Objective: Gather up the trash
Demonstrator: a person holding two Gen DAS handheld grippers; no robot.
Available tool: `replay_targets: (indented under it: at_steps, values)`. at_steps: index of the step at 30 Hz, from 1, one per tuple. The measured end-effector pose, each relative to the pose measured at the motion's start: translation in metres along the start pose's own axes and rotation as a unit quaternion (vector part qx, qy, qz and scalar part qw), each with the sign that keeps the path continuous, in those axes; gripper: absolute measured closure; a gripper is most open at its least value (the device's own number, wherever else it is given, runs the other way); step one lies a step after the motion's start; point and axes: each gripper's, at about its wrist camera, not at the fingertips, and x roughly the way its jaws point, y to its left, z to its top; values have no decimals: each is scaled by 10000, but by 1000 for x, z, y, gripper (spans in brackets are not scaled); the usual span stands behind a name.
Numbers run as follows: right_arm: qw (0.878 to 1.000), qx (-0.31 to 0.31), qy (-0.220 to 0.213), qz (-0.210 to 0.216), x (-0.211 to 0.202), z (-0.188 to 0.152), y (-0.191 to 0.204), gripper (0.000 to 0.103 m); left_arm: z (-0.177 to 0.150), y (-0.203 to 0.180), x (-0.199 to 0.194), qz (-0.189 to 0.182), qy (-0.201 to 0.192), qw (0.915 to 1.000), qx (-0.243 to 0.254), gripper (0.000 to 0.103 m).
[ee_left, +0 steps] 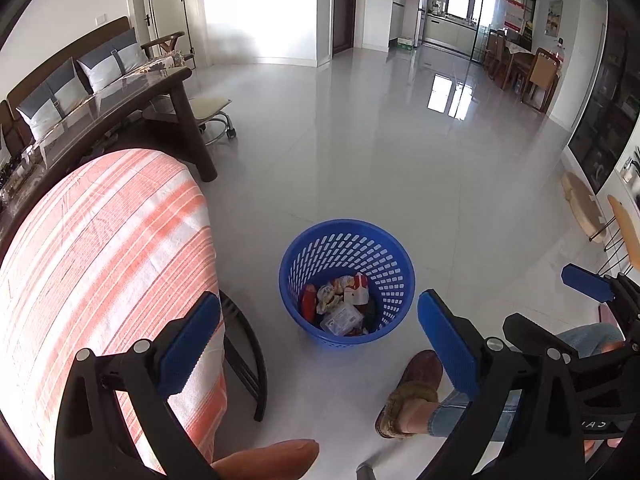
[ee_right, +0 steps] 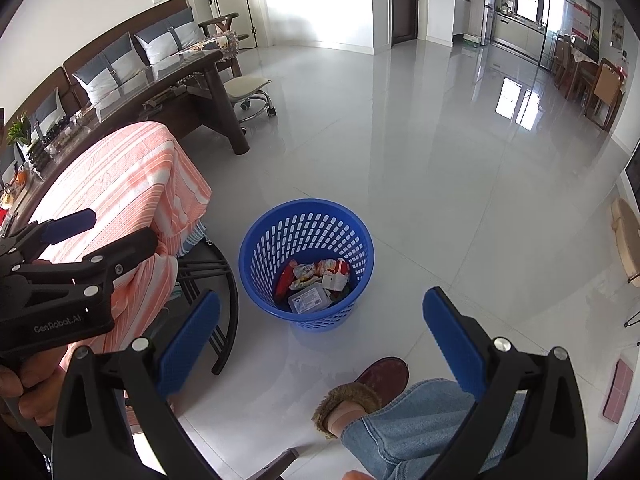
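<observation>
A blue plastic basket (ee_left: 303, 258) (ee_right: 269, 240) stands on the grey tile floor. Inside it lies trash (ee_left: 340, 300) (ee_right: 318, 276): crumpled wrappers, a red packet and a clear plastic box (ee_left: 343, 319) (ee_right: 309, 300). My left gripper (ee_left: 320, 344) is open above the floor just short of the basket, with nothing between its blue pads. My right gripper (ee_right: 322, 338) is also open and holds nothing, at about the same distance from the basket. Each gripper shows in the other's view: the left gripper (ee_right: 124, 226) over the striped cloth, the right gripper (ee_left: 536, 296) at the right edge.
A table under an orange-striped cloth (ee_left: 108, 240) (ee_right: 120, 176) stands left of the basket. The person's slippered foot (ee_left: 416, 384) (ee_right: 372, 380) is near the basket's front. A dark wooden coffee table (ee_left: 176, 92), a sofa and a wheeled stool (ee_right: 248, 88) lie farther left. Open floor stretches beyond.
</observation>
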Motion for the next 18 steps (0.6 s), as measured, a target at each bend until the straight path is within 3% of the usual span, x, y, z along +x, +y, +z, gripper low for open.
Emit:
replay_targets:
  at_steps: [18]
  values:
    - [10000, -55, 16, 16, 0, -1, 7, 5, -1, 1, 2, 24, 9, 10000, -6, 5]
